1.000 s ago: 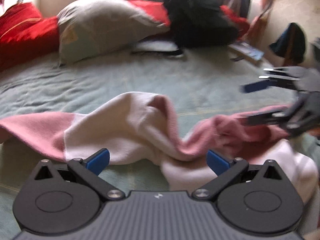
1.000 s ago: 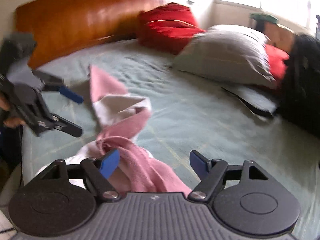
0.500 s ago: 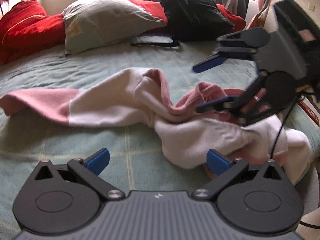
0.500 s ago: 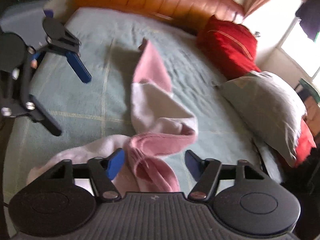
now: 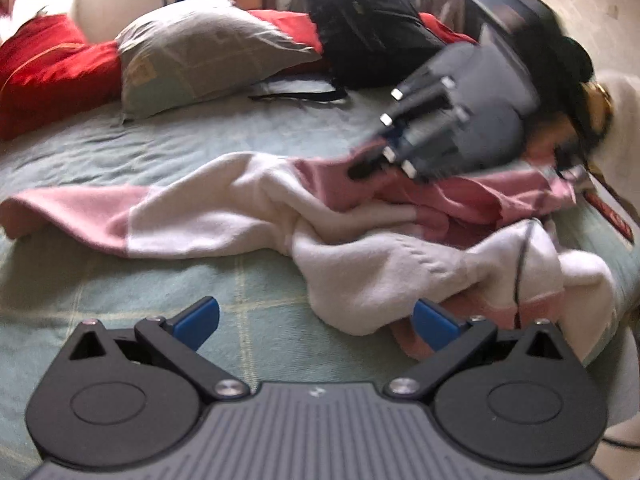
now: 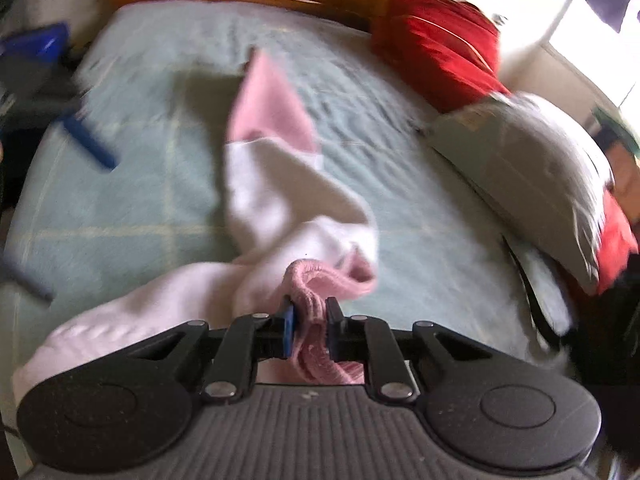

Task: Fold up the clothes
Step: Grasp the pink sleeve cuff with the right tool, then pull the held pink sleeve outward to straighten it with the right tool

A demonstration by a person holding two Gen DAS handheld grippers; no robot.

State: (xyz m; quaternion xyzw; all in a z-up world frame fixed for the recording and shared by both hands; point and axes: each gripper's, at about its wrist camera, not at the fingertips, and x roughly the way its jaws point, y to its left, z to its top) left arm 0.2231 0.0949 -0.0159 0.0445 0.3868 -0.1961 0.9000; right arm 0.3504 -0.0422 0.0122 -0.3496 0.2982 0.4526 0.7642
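Here, right gripper [image 6: 310, 326] just closed, pinching pink-and-white garment [image 5: 360, 248] on green bedspread [image 5: 160, 280]; left gripper [image 5: 316, 322] spread beside garment.

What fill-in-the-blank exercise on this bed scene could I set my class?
1. The right hand-held gripper is shut on a ____ fold of the pink-and-white garment.
2. The left hand-held gripper is ____, gripping nothing.
3. The garment lies on a pale ____ bedsheet.
4. Beside the grey pillow sits a black ____.

Missing words: pink; open; green; backpack
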